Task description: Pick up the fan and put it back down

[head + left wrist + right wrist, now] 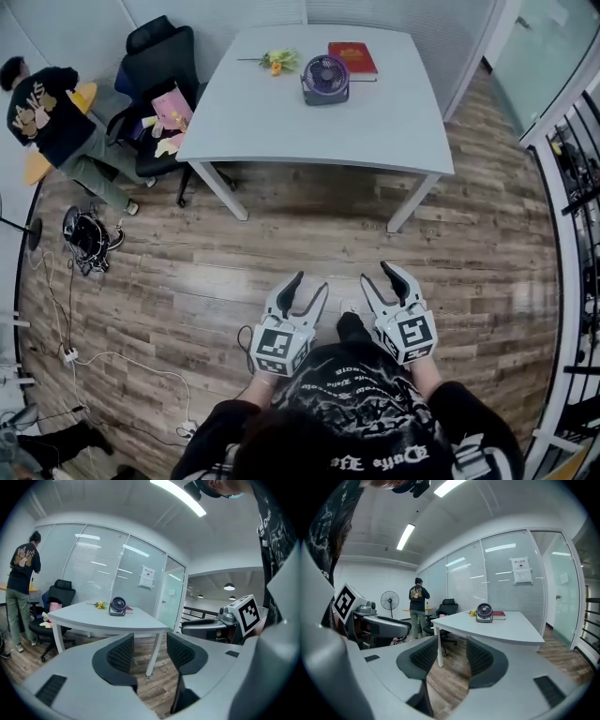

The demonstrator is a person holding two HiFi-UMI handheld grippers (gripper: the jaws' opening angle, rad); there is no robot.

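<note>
**Fan stands far off on the table, both tongs empty**

In the head view the fan (325,79) is small and distant at 12 o'clock. Its base is hard to make out, and it covers a corner of the red book (354,56) at its 1 o'clock. The hands bearing the left gripper (307,286) and right gripper (380,277) are hidden beneath them.

The fan stands upright near the far edge of the white table (309,131), its round grille facing 6 o'clock. It shows no clear long axis. Yellow flowers (279,62) lie at its 9 o'clock.

Both grippers hang over the wooden floor (281,244) at 6 o'clock, well apart from the table. Their jaws are wide, with nothing between or touching them.
</note>
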